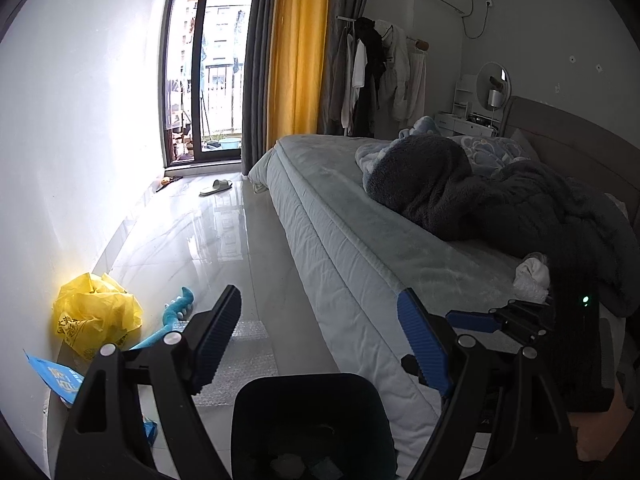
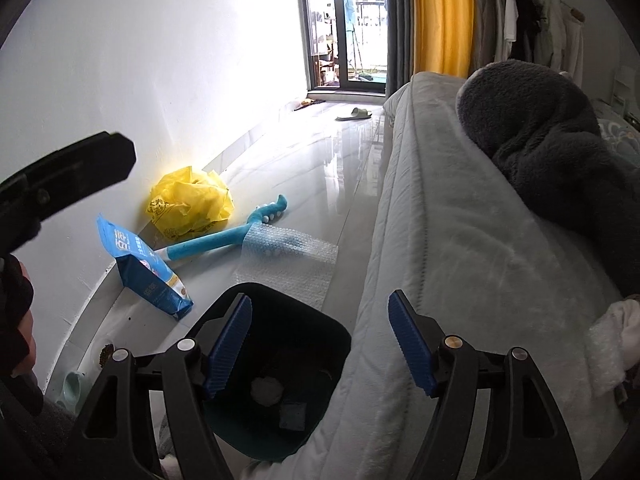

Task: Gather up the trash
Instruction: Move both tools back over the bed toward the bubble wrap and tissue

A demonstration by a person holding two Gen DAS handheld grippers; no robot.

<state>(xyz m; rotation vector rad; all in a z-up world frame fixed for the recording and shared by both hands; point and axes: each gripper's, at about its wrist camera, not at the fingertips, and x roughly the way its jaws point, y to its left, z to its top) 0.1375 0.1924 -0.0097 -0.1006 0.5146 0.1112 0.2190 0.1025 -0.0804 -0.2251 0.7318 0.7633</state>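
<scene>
Two items, a white wad (image 2: 266,391) and a dark square (image 2: 292,415), are seen in the bin (image 2: 340,334) | yellow bag (image 2: 192,204), bubble wrap (image 2: 296,258), blue pouch (image 2: 140,268) are left on the floor | left gripper (image 1: 320,336) and right gripper (image 2: 320,340): jaws apart, nothing held.

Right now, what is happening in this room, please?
A person is collecting trash with two handheld grippers. Both the left gripper and right gripper hang over a dark bin beside the bed, jaws open and empty. On the floor lie a yellow bag, a blue packet and bubble wrap.
</scene>
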